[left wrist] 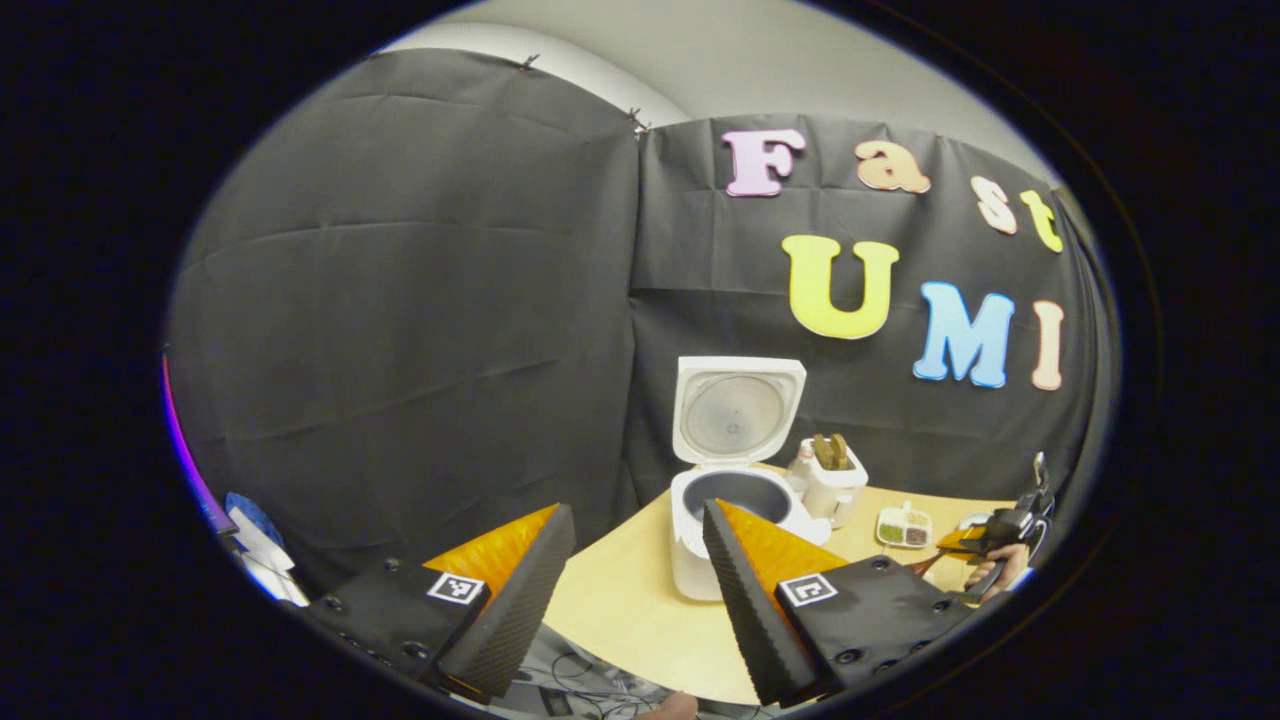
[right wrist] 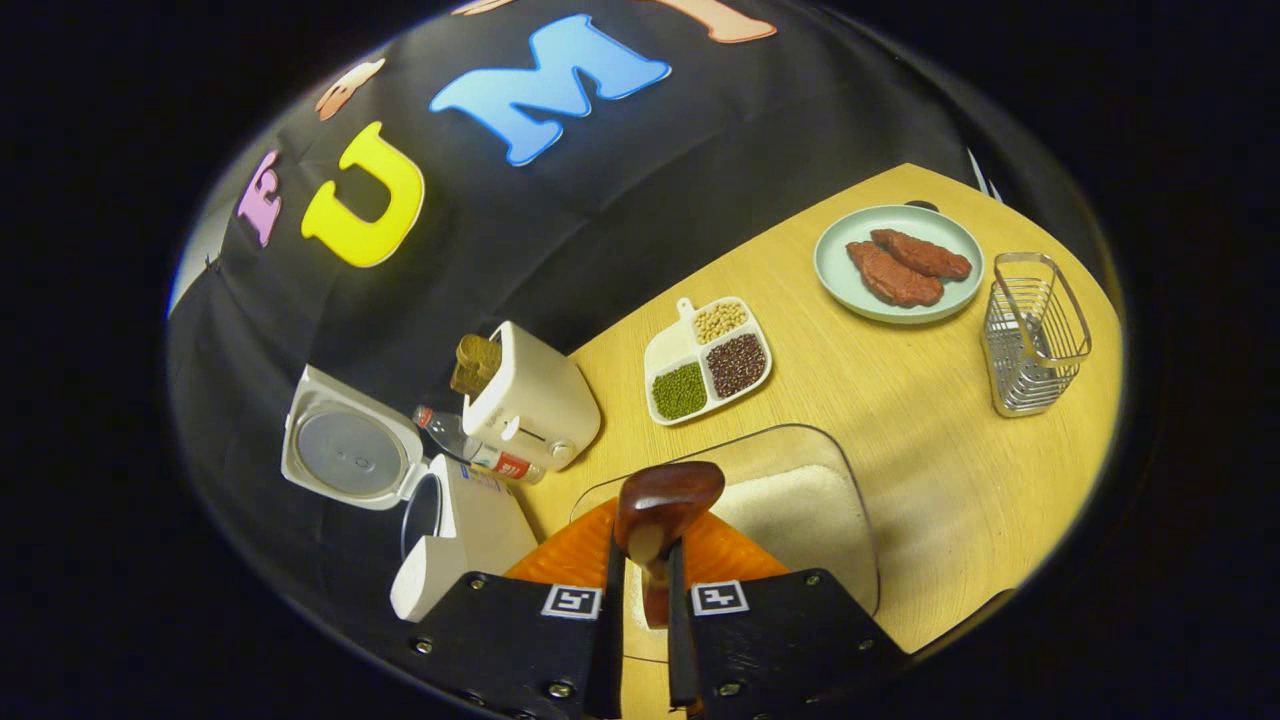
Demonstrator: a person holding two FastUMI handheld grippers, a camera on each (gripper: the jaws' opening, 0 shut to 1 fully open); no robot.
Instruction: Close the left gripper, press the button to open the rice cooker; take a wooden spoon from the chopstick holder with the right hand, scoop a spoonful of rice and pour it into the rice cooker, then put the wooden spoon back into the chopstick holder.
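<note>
Pale wood tabletop (right wrist: 900, 440). One white rice cooker (left wrist: 725, 520) at back left corner, lid up, dark pot exposed. One clear rectangular tub of white rice (right wrist: 800, 510), just below right gripper (right wrist: 640, 590). One dark wooden spoon (right wrist: 665, 500), bowl glossy, handle clamped between right fingers. Left gripper (left wrist: 640, 560) spread wide, empty. Right gripper view adds one wire chopstick holder (right wrist: 1035, 335), two meat slices on plate (right wrist: 850, 285).
</note>
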